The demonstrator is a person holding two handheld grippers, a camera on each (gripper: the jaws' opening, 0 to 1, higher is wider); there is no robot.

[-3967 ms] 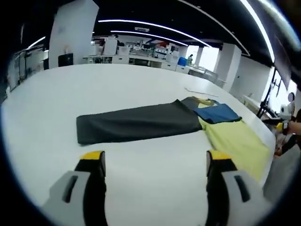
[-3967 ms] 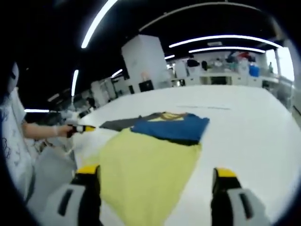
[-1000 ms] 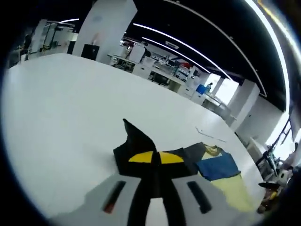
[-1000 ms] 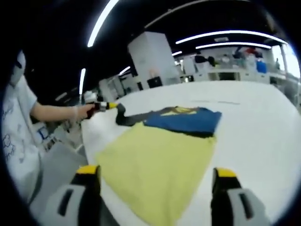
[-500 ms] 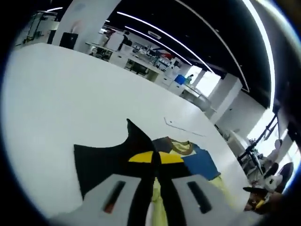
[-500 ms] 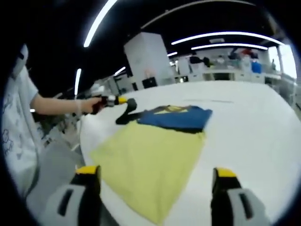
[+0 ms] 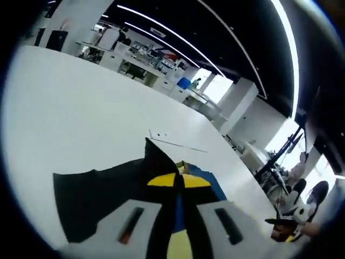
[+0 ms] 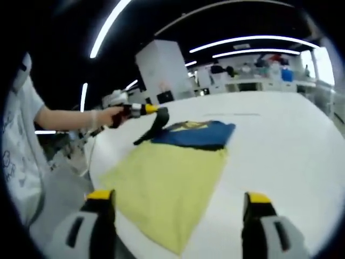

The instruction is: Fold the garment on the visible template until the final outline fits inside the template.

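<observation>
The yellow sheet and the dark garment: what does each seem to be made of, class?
Yellow sheet: probably thin matte cloth, lying flat with soft edges. Dark garment: soft matte fabric, likely knit; it drapes and bends where the left gripper pinches it.

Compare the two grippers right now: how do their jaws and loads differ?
The left gripper has its jaws shut on the dark fabric, lifting an end of it off the white table; the right gripper has its jaws wide apart and holds nothing. The left is over the garment; the right hangs at the yellow section's near edge. Both have yellow-tipped jaws.
</observation>
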